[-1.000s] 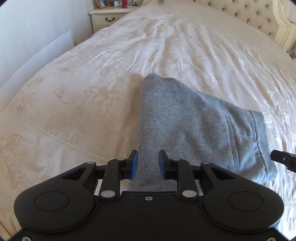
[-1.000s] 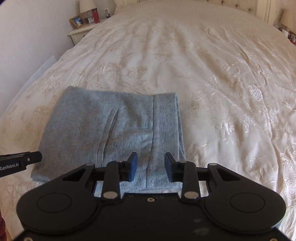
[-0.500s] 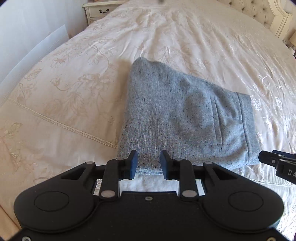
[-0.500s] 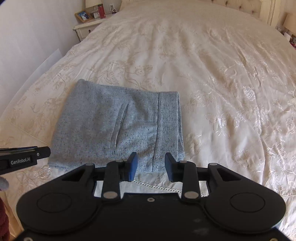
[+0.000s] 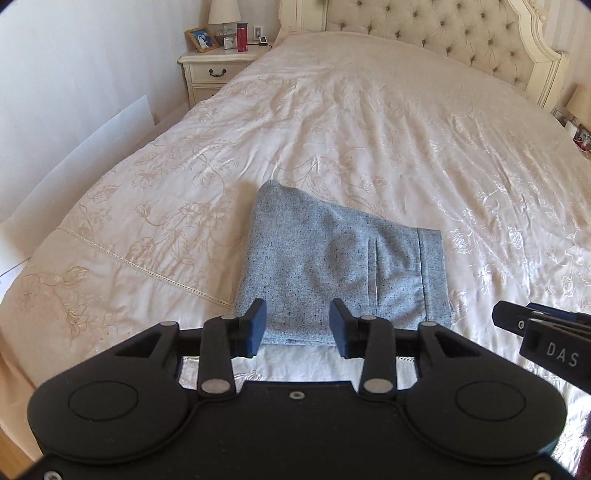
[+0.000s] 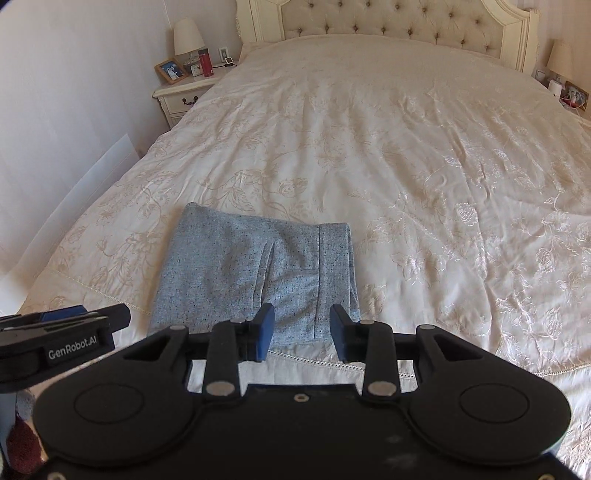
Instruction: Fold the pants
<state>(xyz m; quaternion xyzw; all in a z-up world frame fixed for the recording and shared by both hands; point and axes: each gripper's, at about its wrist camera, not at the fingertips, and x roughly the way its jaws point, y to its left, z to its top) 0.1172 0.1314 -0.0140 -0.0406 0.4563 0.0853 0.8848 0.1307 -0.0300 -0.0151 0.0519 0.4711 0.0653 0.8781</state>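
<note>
The grey speckled pants (image 5: 332,258) lie folded into a compact rectangle near the foot of the bed, waistband to the right; they also show in the right wrist view (image 6: 255,269). My left gripper (image 5: 297,326) is open and empty, held above and behind the pants' near edge. My right gripper (image 6: 301,330) is open and empty, likewise pulled back above the near edge. The right gripper's tip shows at the right of the left wrist view (image 5: 546,332); the left gripper shows at the left of the right wrist view (image 6: 62,332).
A cream embroidered bedspread (image 5: 369,129) covers the wide bed, with a tufted headboard (image 6: 388,18) at the far end. A nightstand (image 5: 214,70) with a lamp, photo frame and red bottle stands at the far left. A white wall runs along the left.
Both grippers have drawn back and risen away from the folded pants, so more of the bed and the headboard comes into view. The pants stay flat and still.
</note>
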